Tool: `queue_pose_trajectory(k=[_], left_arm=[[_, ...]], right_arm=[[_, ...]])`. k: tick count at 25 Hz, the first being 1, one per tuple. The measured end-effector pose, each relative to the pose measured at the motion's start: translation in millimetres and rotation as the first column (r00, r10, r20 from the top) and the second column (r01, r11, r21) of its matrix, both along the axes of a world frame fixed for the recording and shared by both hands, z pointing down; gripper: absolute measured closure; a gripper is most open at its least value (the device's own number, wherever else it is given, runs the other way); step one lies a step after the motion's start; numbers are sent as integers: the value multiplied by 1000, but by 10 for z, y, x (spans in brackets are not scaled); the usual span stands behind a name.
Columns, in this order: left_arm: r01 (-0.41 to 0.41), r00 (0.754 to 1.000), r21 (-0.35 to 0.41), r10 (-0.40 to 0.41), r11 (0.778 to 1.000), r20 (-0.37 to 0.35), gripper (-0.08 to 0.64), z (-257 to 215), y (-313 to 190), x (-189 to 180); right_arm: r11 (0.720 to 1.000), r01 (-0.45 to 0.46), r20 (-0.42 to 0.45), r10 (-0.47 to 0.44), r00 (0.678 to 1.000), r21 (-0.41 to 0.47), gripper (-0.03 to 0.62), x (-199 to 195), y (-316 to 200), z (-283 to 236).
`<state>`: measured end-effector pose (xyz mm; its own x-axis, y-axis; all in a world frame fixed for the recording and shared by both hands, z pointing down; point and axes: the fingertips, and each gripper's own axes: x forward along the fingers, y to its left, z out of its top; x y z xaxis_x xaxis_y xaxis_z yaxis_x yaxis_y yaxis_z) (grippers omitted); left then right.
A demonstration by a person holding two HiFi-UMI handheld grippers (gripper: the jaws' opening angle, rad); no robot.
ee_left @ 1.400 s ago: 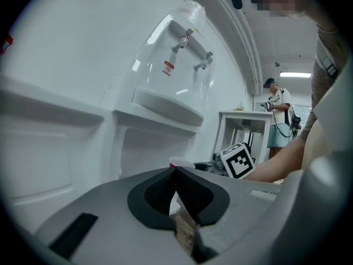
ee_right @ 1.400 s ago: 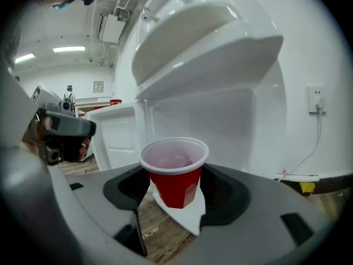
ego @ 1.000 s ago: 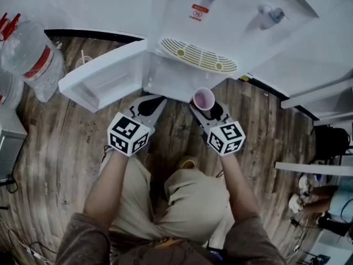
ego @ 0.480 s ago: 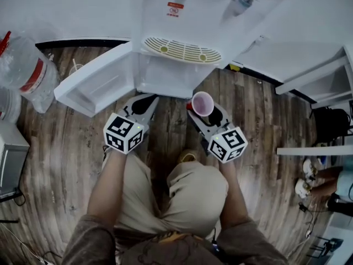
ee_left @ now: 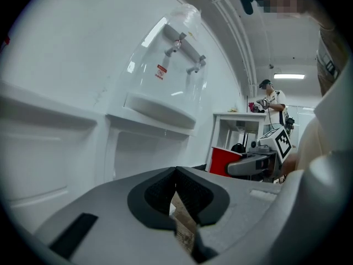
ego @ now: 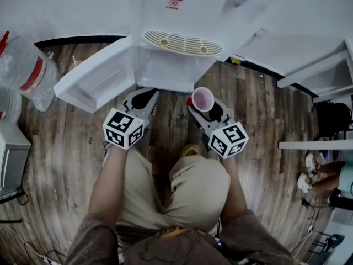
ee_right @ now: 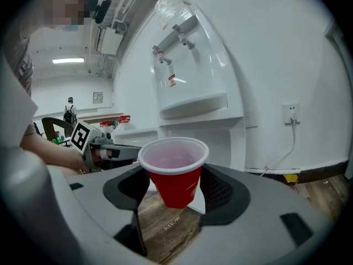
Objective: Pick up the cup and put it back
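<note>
A red plastic cup (ego: 203, 99) with a pale inside stands upright between the pads of my right gripper (ego: 203, 106), which is shut on it. In the right gripper view the cup (ee_right: 174, 173) hangs above the wood floor, in front of the white water dispenser (ee_right: 187, 65). My left gripper (ego: 144, 96) is held level beside it, to the left, with its jaws together and nothing between them. From the left gripper view (ee_left: 176, 174) the cup (ee_left: 223, 160) shows at the right in the other gripper. Both grippers point at the dispenser's lower cabinet (ego: 174, 70).
The dispenser's drip tray (ego: 183, 43) lies above the cabinet, whose door (ego: 96, 77) swings open to the left. A large water bottle (ego: 30, 59) lies at far left. White shelving (ego: 325, 73) stands to the right. A person (ee_left: 273, 106) stands far off.
The head view has shifted a little, so the dispenser sits higher in frame. Both grippers stay nearly where they were, the right one still holding the cup.
</note>
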<state>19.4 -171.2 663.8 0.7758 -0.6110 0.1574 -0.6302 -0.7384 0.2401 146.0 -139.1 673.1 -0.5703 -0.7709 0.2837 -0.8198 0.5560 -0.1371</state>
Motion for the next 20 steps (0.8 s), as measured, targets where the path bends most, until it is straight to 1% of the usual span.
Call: queue_pose_trajectory(k=[15, 20], left_arm=[[-19, 1000, 17, 19, 1000, 1, 558, -64, 52, 4], [-16, 1000, 26, 16, 1000, -4, 558, -109, 86, -32]], right_arm=[[1000, -1, -12, 1, 1000, -18, 305, -8, 9, 69], [1000, 15, -40, -16, 999, -27, 305, -31, -44, 139]])
